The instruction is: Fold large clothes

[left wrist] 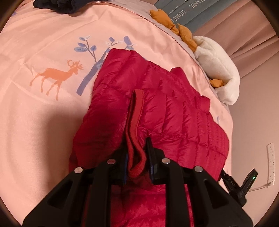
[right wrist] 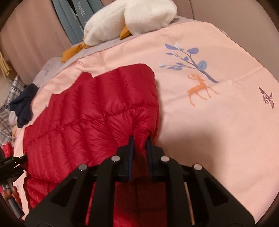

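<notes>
A red quilted down jacket (left wrist: 157,108) lies folded on the pink bedspread (left wrist: 43,113). My left gripper (left wrist: 137,145) is shut on the jacket's red fleece-lined collar band (left wrist: 135,122), which stands up between the fingers. In the right wrist view the same jacket (right wrist: 90,111) spreads to the left, and my right gripper (right wrist: 140,139) is shut on a puckered edge of it near its right side. The other gripper (right wrist: 12,162) shows at the left edge of that view.
A white plush toy with orange feet (left wrist: 216,66) lies at the bed's edge. Dark blue clothing (right wrist: 22,108) sits in a heap beside the jacket, also at the top of the left wrist view (left wrist: 55,5). Deer and tree prints (left wrist: 57,76) mark the bedspread (right wrist: 218,131).
</notes>
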Available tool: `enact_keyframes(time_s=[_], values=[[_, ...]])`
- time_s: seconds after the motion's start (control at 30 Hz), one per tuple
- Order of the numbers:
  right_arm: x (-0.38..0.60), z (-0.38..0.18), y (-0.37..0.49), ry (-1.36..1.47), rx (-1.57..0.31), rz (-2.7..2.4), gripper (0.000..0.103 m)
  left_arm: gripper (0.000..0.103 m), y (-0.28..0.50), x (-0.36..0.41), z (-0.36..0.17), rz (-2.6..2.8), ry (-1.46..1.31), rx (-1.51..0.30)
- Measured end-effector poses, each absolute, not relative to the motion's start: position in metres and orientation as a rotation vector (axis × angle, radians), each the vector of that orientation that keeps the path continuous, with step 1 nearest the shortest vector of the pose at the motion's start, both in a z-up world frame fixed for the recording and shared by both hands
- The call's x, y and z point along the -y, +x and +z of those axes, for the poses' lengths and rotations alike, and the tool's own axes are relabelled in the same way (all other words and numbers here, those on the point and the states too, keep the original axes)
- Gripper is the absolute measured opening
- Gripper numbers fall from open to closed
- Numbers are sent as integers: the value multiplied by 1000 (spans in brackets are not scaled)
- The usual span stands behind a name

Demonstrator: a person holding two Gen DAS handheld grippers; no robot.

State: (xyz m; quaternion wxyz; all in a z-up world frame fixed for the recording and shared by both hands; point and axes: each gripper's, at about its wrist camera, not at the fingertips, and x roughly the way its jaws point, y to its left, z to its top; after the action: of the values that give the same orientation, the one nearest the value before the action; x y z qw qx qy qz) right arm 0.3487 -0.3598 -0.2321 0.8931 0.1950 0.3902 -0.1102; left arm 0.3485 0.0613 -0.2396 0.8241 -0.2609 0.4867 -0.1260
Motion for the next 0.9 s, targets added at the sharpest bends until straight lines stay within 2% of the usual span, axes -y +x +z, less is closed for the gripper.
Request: enact_keyframes(time_s=[0.17,0.23,0.27,0.33,0.47,0.57,0.77,0.83,0.9], values=[[360,-235,356,390,-844,-252,17,24,344,-64,-233,-252,-547,-1036],[363,-230,351,399,-833,-258,25,29,338,-68,-225,-236,-531,-1021],[365,-228,348,410,-825,-259,28,35,334,-71,-221,-222,-521,-1011],[368,-222,339,430,-805,-260,47,43,326,-78,-213,-209,-505,-988],[364,-204,325,370,-756,-257,47,48,315,-93,-199,-190,-497,-952],[352,-191,322,327,-719,-226,49,64,310,-92,-188,-179,-463,-917],[304,-175,332,229,-681,-126,59,65,306,-46,-178,-207,-261,-900],[284,-175,339,180,-682,-92,64,77,305,-27,-178,-217,-186,-893],[266,-177,346,132,-688,-60,65,78,303,-9,-179,-224,-113,-872]])
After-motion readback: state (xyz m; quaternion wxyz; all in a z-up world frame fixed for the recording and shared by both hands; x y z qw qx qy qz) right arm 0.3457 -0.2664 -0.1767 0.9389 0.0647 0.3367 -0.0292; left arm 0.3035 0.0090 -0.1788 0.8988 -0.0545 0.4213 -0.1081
